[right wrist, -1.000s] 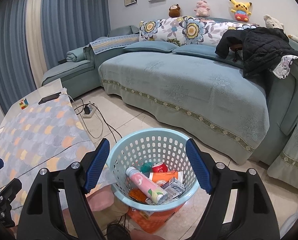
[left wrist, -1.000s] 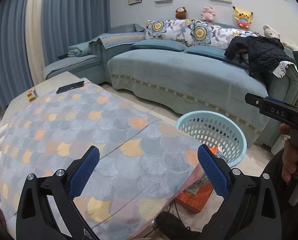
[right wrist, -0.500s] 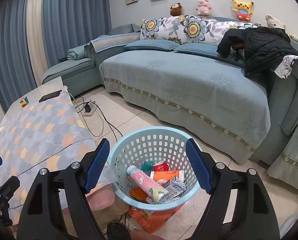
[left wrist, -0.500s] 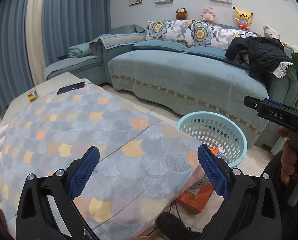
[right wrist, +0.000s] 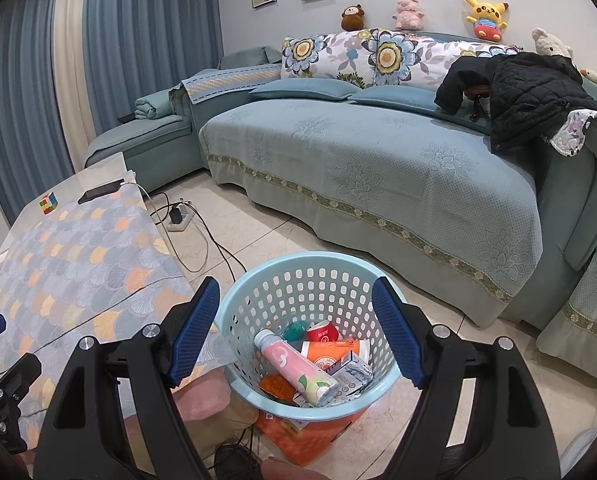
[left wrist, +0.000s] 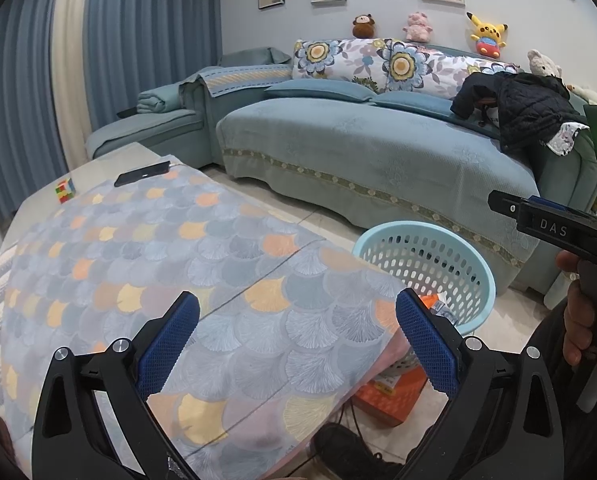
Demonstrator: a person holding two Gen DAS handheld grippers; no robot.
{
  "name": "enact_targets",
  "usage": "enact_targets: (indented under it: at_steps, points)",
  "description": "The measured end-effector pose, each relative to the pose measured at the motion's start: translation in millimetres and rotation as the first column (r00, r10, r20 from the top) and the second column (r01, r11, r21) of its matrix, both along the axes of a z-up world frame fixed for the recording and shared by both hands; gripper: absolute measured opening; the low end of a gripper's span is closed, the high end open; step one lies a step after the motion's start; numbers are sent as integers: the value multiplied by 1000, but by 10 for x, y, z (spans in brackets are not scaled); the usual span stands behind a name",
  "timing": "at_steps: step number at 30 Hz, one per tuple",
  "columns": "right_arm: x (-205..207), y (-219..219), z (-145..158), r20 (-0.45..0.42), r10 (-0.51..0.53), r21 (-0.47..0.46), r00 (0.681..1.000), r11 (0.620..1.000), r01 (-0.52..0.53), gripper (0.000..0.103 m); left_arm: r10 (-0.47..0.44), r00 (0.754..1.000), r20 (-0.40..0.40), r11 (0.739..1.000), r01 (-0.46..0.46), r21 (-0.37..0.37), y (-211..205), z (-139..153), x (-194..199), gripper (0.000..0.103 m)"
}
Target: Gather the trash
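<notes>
Right wrist view: right gripper (right wrist: 296,330) hangs over the light-blue basket (right wrist: 258,284) w/ jaws spread wide, nothing btwn them. Basket sits on the floor beside the table (right wrist: 78,248), on an orange box (right wrist: 298,432), and holds the trash: pink bottle (right wrist: 294,366), red can (right wrist: 322,332), orange-white carton (right wrist: 334,350), wrappers. Left gripper (left wrist: 297,338) is over the scale-pattern tablecloth (left wrist: 158,248), jaws also wide apart & empty. Phone (left wrist: 142,174) and puzzle cube (left wrist: 65,191) lie at the table's far end.

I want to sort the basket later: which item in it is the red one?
The red can, at the back of the basket. The bottle in front is pink and the carton is orange.
</notes>
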State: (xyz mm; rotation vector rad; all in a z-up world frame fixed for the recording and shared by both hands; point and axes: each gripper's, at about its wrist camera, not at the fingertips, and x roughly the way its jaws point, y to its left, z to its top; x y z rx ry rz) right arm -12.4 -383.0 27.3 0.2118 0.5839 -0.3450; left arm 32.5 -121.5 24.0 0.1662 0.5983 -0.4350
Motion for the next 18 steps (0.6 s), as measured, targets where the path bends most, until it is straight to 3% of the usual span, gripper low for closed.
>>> enact_targets:
  at_steps: [18]
  points:
    - [4,1,-13,-3,4,-2,1000,1000,-4,74,-10,1000,17,1000,10,-17,45,-11,-48,95]
